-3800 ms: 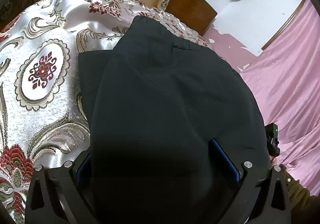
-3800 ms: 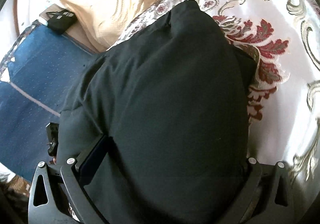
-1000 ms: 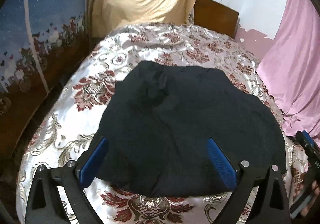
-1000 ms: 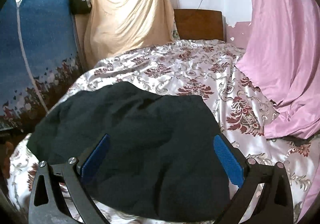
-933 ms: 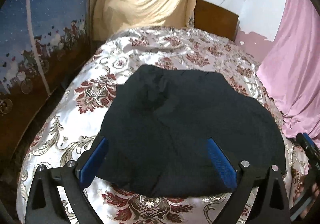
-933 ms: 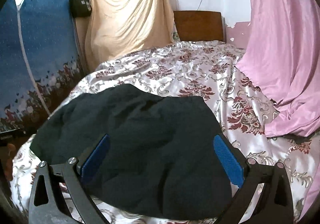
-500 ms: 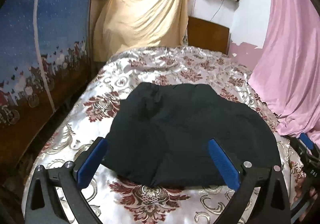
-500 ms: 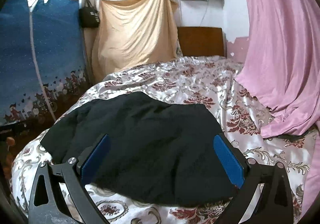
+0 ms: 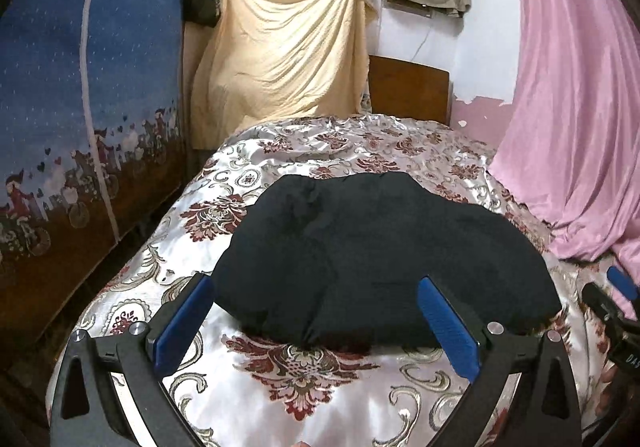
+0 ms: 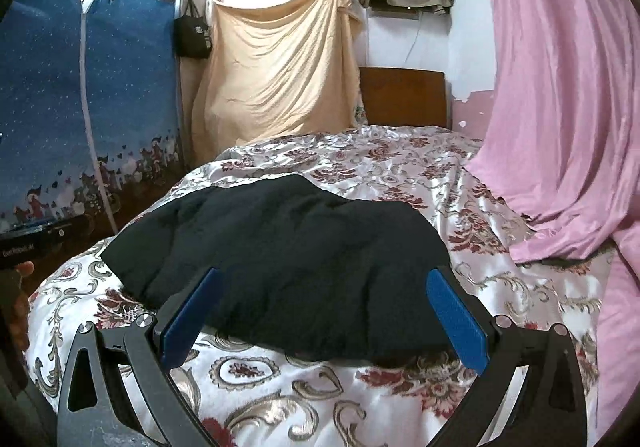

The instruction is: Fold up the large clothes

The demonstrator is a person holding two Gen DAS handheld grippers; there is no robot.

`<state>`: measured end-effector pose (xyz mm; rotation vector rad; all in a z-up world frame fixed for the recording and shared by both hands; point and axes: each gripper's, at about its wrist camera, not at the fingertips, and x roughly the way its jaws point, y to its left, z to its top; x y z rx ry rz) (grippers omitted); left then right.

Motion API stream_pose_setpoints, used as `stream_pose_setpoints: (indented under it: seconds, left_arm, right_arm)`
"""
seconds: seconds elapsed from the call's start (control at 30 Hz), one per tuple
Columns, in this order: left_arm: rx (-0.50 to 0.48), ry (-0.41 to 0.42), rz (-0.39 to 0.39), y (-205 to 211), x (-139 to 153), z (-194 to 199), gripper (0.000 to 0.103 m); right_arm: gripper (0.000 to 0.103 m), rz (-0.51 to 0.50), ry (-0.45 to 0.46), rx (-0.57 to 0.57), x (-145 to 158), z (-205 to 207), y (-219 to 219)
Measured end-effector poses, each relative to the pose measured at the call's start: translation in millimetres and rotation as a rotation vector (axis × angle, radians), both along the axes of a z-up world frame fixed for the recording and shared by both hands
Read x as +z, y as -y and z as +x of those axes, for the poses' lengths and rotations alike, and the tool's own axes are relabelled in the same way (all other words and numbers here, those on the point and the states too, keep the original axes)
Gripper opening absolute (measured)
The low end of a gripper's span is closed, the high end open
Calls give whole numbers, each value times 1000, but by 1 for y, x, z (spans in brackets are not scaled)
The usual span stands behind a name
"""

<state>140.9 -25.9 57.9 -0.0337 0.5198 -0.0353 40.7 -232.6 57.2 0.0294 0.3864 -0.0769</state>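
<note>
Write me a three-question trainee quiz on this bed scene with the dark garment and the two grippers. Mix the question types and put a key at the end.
1. True or false: the left gripper is shut on the black garment.
2. Multiple choice: where does the black garment lie? A) hung over the wooden headboard B) on the floral bedspread C) draped on the pink curtain
3. Fill in: the right gripper has its blue pads wide ____.

Key
1. False: both jaws stand apart, short of the garment, holding nothing.
2. B
3. apart (open)
</note>
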Motion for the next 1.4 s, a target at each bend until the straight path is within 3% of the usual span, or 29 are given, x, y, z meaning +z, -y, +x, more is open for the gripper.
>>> stream_pose_setpoints:
  seconds: [0.47, 0.83, 1.4]
  left_arm:
    - [-30, 107, 163, 36, -10, -53, 103]
    - [-24, 148, 158, 32, -21, -79, 103]
    - [-26, 130, 141, 24, -36, -87, 103]
  right_arm:
    - [101, 21, 23, 11, -13, -27, -10]
    - [101, -40, 67, 16, -20, -51, -30]
    - [101, -21, 47, 13, -35, -54, -34]
